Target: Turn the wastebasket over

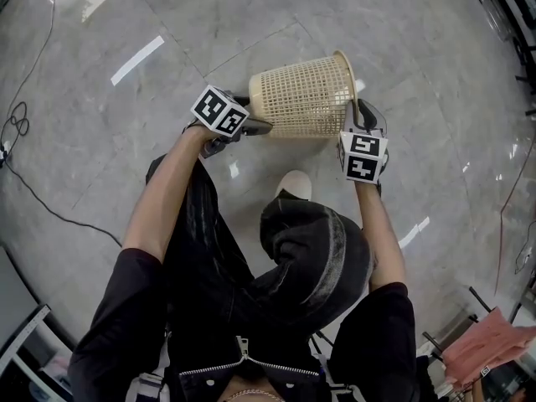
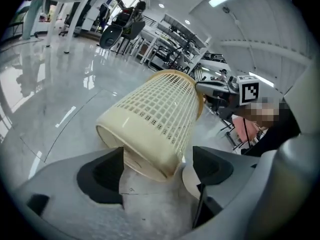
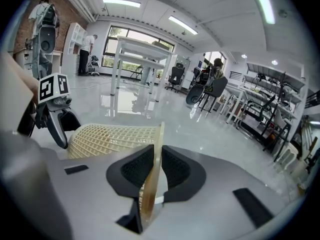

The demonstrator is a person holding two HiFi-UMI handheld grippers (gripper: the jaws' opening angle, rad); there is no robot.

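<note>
The cream lattice wastebasket (image 1: 301, 97) lies on its side above the grey floor, its wide rim to the right and its closed base to the left. My right gripper (image 1: 360, 122) is shut on the rim (image 3: 159, 149), which runs thin between the two black pads. My left gripper (image 1: 256, 127) is at the base end, jaws spread wide. In the left gripper view the basket's base (image 2: 150, 149) sits just ahead of and between the open jaws (image 2: 157, 166), and the pads stand clear of it. The right gripper view shows the basket's side (image 3: 110, 138) stretching left toward the left gripper (image 3: 57, 115).
A person's white shoe (image 1: 295, 182) stands on the floor just below the basket. A black cable (image 1: 17, 124) trails at the far left. A pink cloth (image 1: 490, 346) lies at the lower right. White tables (image 3: 135, 49) and office chairs (image 2: 120, 31) stand farther off.
</note>
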